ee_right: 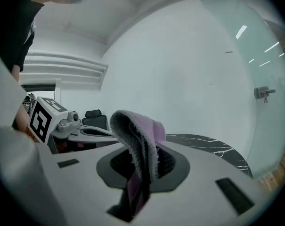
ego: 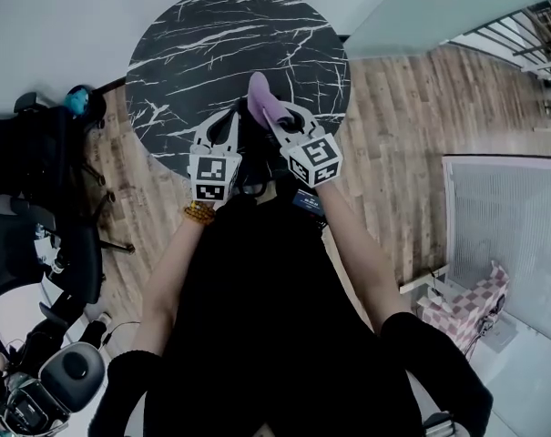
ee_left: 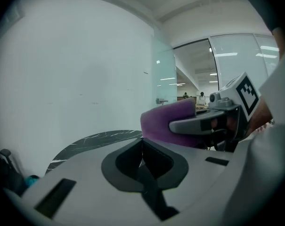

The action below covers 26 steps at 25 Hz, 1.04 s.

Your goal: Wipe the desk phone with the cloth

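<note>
Right gripper (ee_right: 141,171) clenched on cloth (ee_right: 138,131), left gripper (ee_left: 142,160) closed, empty; keep pinch firm, press free fold flat onto phone, unseen here.

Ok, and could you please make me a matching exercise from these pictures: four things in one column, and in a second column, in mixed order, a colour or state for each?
Things:
1. cloth
2. left gripper
3. round table
4. floor

Colours or states:
A. brown wood planks
B. purple, clamped in the right gripper
C. black with white veins
D. shut, with nothing between its jaws

Pairs: 1-B, 2-D, 3-C, 4-A.
</note>
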Motion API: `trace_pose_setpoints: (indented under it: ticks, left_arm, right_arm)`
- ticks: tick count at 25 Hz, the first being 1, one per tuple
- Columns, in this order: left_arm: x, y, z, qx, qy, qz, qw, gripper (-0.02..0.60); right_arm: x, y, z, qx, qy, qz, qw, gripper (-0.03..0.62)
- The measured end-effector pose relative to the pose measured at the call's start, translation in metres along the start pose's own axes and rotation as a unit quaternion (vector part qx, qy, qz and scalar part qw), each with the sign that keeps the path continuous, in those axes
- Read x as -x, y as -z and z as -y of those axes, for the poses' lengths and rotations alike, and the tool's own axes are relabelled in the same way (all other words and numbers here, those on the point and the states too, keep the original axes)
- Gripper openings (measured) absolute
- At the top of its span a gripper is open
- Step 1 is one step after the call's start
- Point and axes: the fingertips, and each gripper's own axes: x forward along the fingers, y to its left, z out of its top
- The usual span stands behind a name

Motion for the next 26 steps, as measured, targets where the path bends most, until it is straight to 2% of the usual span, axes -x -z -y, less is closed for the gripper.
trace_pose_setpoints:
  ticks: [7,14,26]
  left_arm:
    - [0.007,0.009,-0.004,0.0,-0.007,-0.006,1.0,0.014]
    - [0.012,0.013,-0.011,0.011,-0.013,-0.005,0.9998,0.014]
    - [0.017,0.024,-0.004,0.009,-0.003,-0.015,0.9998,0.014]
  right_arm:
    - [0.005,0.017,-0.011,-0.021,-0.003,-0.008,1.0,0.058]
    - [0.007,0.026,-0.003,-0.081,0.011,-0.001,0.997,0.058]
    - [0.016,0.033,-0.001,-0.085,0.029,-0.004,0.996,0.057]
